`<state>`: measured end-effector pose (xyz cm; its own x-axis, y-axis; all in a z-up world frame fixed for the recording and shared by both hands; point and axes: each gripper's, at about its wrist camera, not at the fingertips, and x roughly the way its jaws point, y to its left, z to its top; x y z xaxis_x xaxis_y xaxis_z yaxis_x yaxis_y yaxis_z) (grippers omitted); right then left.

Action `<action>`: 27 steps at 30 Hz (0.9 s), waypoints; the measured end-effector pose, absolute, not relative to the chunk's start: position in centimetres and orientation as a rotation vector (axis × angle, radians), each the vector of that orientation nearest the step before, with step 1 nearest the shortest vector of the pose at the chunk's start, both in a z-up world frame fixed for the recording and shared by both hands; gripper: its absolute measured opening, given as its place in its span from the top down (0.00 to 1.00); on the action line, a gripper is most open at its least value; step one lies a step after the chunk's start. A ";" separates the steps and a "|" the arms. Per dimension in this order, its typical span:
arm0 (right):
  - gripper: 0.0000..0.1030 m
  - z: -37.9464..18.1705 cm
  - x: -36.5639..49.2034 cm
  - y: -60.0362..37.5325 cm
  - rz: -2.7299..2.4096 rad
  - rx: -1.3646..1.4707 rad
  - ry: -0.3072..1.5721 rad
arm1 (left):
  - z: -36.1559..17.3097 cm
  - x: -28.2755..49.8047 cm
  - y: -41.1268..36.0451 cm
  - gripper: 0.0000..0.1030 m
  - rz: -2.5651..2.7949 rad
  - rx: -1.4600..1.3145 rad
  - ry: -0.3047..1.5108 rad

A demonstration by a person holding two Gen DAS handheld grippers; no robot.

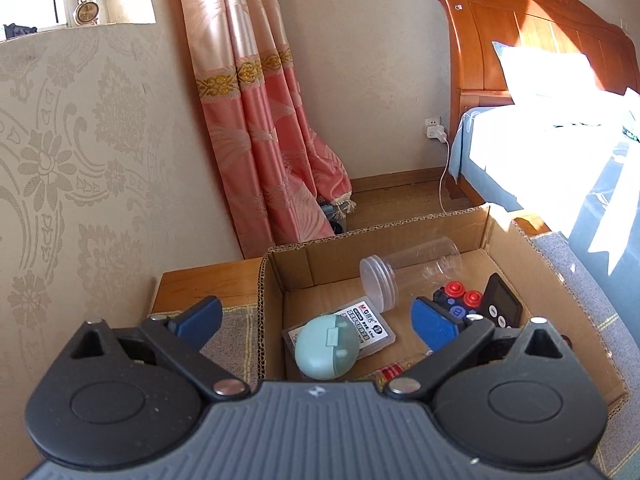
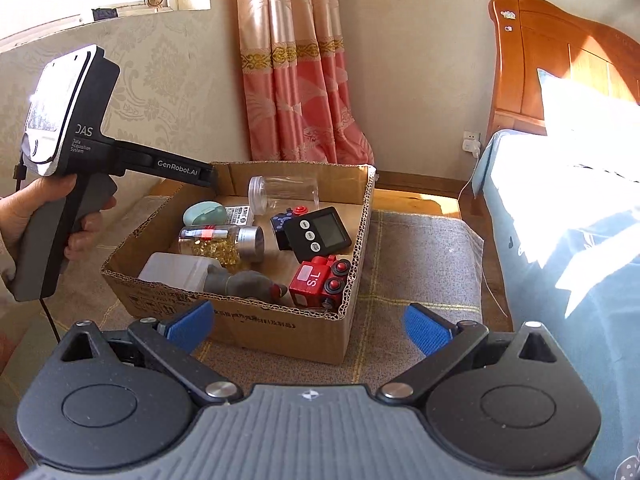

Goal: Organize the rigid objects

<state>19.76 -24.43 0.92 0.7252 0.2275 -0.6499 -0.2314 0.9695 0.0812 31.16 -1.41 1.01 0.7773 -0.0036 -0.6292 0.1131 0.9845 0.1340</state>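
Nearest me, the right gripper (image 2: 308, 326) hung spread wide and empty in front of the cardboard box (image 2: 276, 330), holding nothing. The left gripper (image 1: 316, 322) was likewise splayed open and empty, poised over the box's left wall. The rigid objects lay gathered inside: a red toy train (image 2: 318, 280), a grey stuffed toy (image 2: 244, 284), a white container (image 2: 176, 270), a jar of yellow capsules (image 2: 220, 242), a black digital timer (image 2: 320, 232), a teal oval case (image 1: 326, 346) resting on a flat labelled case (image 1: 366, 320), and a clear empty jar (image 1: 408, 276) on its side. I judged the collecting largely done, with both claws between picks; the next move seemed to call for finding any stray item or tidying the contents. The box sat on a grey plaid cloth (image 2: 416, 264). Beyond stood a pink curtain (image 2: 296, 80), patterned wallpaper and a wooden bed (image 2: 560, 60) in sunlight.
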 end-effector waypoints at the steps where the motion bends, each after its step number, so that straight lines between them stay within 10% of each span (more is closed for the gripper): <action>1: 0.00 1.0 19.8 -24.4 0.250 -0.004 0.715 | 1.3 30.6 -1.3 0.02 -0.062 0.156 0.677; 27: 0.00 1.0 17.6 -20.7 0.079 0.007 0.810 | 2.3 15.0 -1.6 0.02 0.043 0.117 0.791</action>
